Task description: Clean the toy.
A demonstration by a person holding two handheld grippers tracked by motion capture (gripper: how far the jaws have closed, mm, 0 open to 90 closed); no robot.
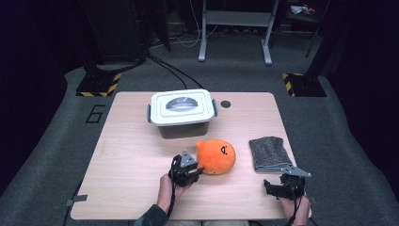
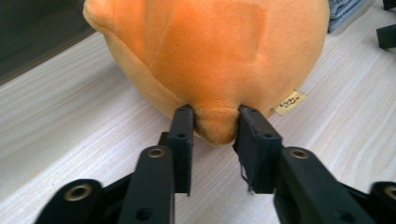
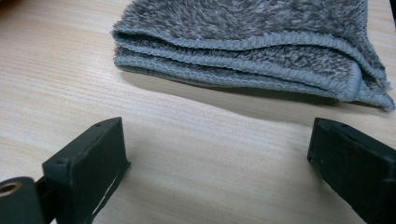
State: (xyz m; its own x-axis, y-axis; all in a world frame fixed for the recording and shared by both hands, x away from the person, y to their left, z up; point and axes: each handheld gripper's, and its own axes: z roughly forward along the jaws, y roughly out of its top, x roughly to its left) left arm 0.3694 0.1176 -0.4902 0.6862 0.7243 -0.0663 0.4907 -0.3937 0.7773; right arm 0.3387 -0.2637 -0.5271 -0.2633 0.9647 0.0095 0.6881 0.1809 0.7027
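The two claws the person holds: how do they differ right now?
The left claw is pinched on a small nub of the orange plush toy; the right claw is wide open, holding nothing. The left touches the toy; the right stops short of the folded grey towel. Both have black jaws, low over the wooden table.

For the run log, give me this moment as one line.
left gripper: shut on orange plush toy | right gripper: open, short of grey towel | lidded bin: closed
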